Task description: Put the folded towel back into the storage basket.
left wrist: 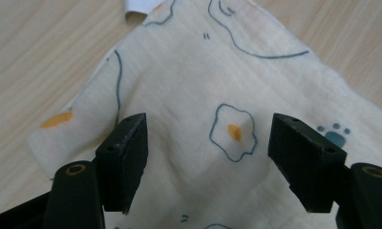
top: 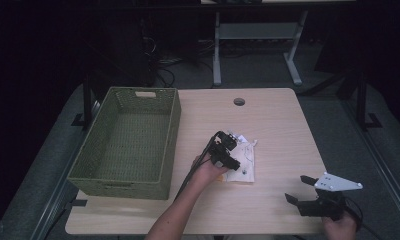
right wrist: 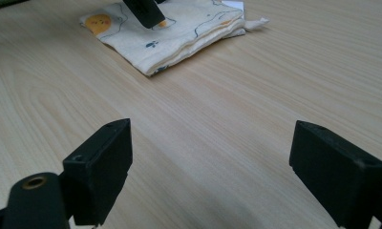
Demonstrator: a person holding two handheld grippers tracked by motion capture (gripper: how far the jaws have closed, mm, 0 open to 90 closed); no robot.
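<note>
A folded cream cloth (top: 244, 162) printed with blue outlines and orange spots lies near the middle of the table. My left gripper (top: 236, 166) hovers right over it, jaws open, nothing between them. In the left gripper view the cloth (left wrist: 198, 90) spreads under my left gripper (left wrist: 207, 160), a fried-egg print between the jaws. My right gripper (top: 297, 188) rests open near the table's front right corner, apart from the cloth. In the right gripper view the folded cloth (right wrist: 179, 33) lies ahead of my right gripper (right wrist: 210, 174), with a black fingertip of the left gripper (right wrist: 143, 12) over it.
A green woven basket (top: 90, 165) stands empty on the left part of the table. A round cable hole (top: 239, 102) sits near the far edge. Bare wood (top: 283, 130) lies between the cloth and the right edge. Beyond the table are desk legs and cables on the floor.
</note>
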